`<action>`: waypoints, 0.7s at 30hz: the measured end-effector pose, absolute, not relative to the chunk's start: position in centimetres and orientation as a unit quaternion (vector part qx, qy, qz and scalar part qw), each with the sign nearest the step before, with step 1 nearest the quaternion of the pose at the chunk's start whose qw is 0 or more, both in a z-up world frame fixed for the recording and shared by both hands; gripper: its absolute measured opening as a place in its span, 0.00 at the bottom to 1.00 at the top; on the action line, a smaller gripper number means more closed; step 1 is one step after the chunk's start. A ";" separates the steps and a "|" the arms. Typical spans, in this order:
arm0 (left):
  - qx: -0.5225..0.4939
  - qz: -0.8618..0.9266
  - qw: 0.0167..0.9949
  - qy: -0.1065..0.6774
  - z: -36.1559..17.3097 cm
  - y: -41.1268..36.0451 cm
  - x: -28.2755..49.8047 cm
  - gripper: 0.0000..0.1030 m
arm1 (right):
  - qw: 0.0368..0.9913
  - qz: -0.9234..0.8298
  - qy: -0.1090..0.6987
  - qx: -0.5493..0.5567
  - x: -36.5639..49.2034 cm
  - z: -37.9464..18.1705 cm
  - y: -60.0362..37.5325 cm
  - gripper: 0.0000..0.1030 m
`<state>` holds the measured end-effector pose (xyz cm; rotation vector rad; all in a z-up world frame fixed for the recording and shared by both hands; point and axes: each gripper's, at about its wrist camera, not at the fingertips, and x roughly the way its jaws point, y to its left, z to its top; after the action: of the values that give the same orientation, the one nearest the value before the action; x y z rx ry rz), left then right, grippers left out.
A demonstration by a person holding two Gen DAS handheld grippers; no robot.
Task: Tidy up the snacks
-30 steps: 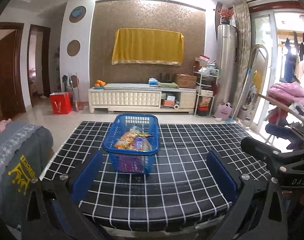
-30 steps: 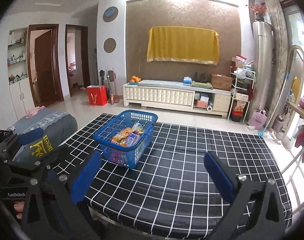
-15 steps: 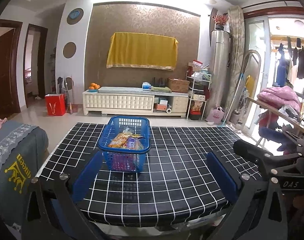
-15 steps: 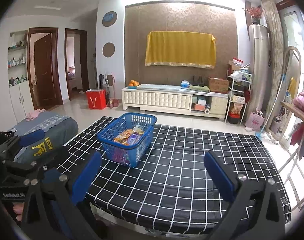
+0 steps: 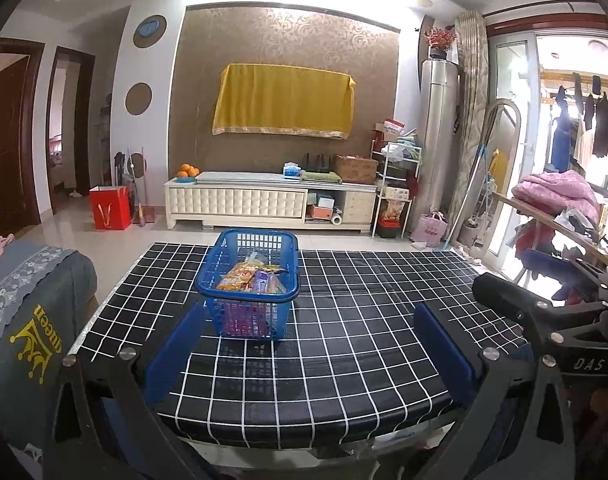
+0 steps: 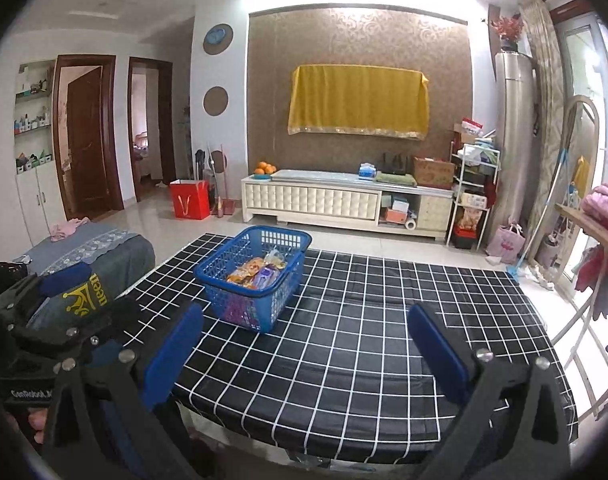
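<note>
Holding both tools back at the near table edge, jaws wide, nothing gripped. Left gripper (image 5: 308,344) sits low-centre of the left view; right gripper (image 6: 304,344) low-centre of the right view. Each one's body also shows at the side of the other view, so they are side by side.

Basket (image 5: 251,286) stands upright on the table (image 5: 364,320), centre-left of frame in both views, well apart from both tools. Snacks (image 5: 250,278) lie piled inside, orange and purple packs on top; more packs show through the mesh lower down. Exact count: cannot tell.

Rest of tabletop shows no loose packs. Judgement: snacks are already collected in one container, so either the job is near done or sorting out of the basket has not begun.

Wide jaws + stand-off position suit an approach w/ either tool. Basket is left of centre, so the left tool has the shorter reach.

Risk: light mesh basket may slide or tip if pushed at the rim.
</note>
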<state>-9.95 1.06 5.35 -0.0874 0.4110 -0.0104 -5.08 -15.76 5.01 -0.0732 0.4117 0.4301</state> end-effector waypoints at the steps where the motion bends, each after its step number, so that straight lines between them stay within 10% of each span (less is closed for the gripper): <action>1: -0.044 -0.004 0.978 0.204 5.4 1.1 -10.0 1.00 | 0.955 0.213 0.203 -0.035 -5.1 5.1 -15.8 1.00; 21: -0.056 0.002 0.977 0.205 5.2 1.4 -10.7 1.00 | 0.953 0.219 0.205 -0.039 -5.7 5.3 -15.9 1.00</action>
<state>-10.66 1.42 5.17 -0.1124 0.4125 0.0039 -5.70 -15.88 5.35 -0.0790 0.4174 0.4447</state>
